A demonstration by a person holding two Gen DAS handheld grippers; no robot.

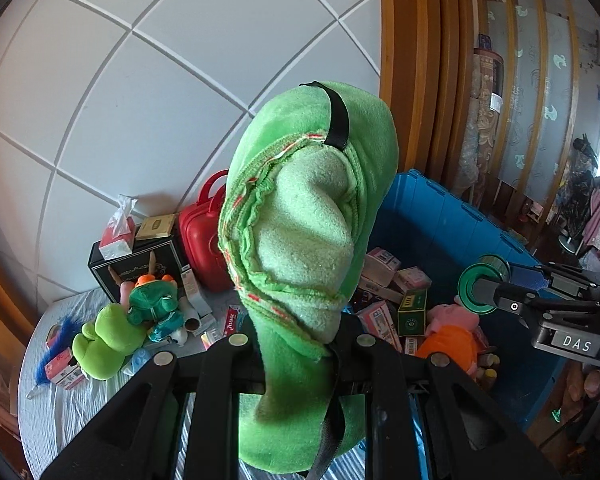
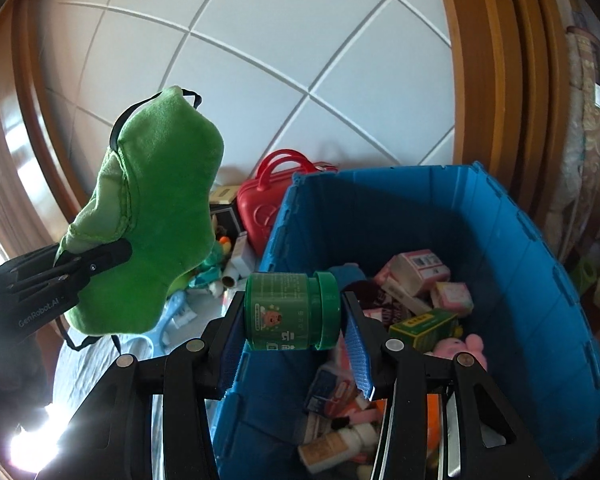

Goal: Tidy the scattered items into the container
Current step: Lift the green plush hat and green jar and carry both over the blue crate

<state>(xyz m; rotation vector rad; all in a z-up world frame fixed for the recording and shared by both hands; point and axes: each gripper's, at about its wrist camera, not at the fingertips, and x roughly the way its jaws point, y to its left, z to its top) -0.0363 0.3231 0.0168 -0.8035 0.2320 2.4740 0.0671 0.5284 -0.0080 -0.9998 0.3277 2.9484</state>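
My left gripper (image 1: 296, 344) is shut on a green plush eye mask (image 1: 308, 216) with a black strap and holds it up in the air; it also shows in the right wrist view (image 2: 160, 208), left of the bin. My right gripper (image 2: 292, 312) is shut on a green jar (image 2: 290, 310), held on its side over the near left rim of the blue bin (image 2: 532, 264). The jar (image 1: 480, 290) also shows in the left wrist view, above the bin (image 1: 440, 216). The bin holds several small boxes, bottles and a pink plush.
On the table with a pale cloth (image 1: 72, 392) lie a green plush frog (image 1: 104, 336), a turtle plush (image 1: 156, 300), small boxes and tubes. A red case (image 1: 200, 248), a black box (image 1: 136, 264) and a tissue pack (image 1: 118, 232) stand by the tiled wall.
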